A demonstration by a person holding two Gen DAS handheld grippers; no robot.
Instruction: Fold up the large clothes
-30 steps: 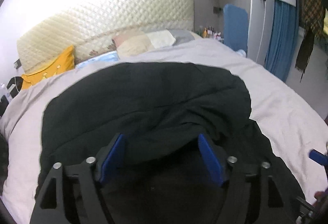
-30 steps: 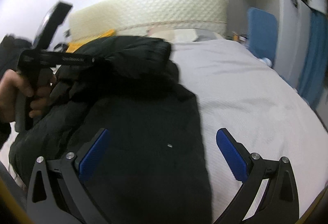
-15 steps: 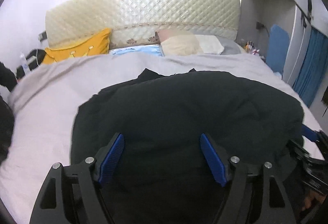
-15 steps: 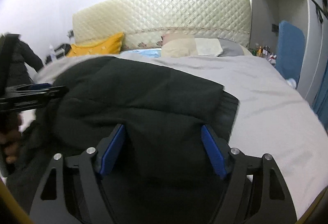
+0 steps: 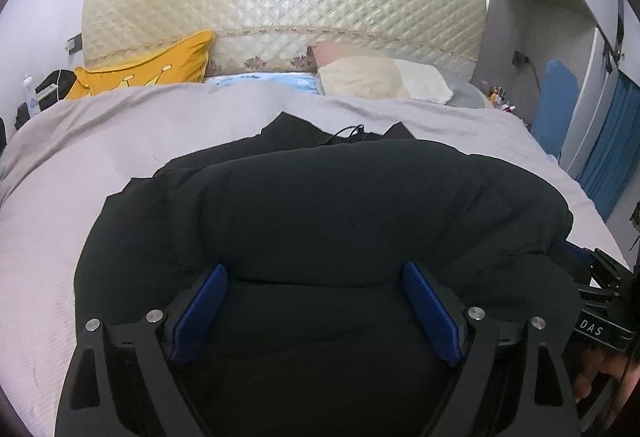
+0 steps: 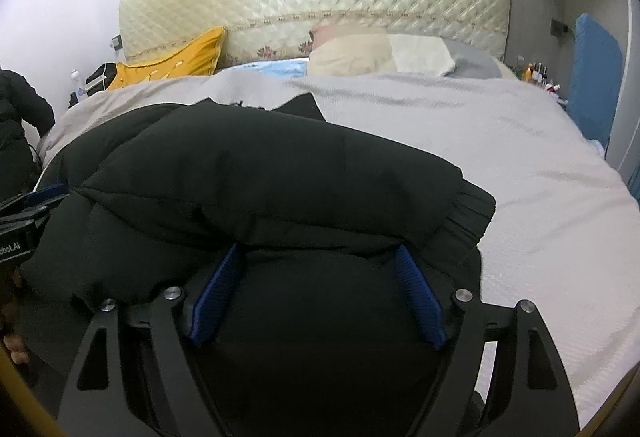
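A large black puffer jacket lies folded over on the grey bed cover; it also shows in the right wrist view. My left gripper has its blue pads spread wide with the thick jacket hem between them. My right gripper stands the same way at the jacket's right part, a folded layer bulging between its pads. Whether either pair of pads presses the fabric is not clear. The right gripper's body shows at the right edge of the left wrist view.
A quilted cream headboard, a yellow pillow and a beige pillow are at the far end. A blue board and a cluttered nightstand stand on the right. A dark coat hangs at left.
Both grippers have swung to face the headboard and moved forward with the jacket, folding its lower part up over the body. The right gripper's pads have come closer together around the fabric.
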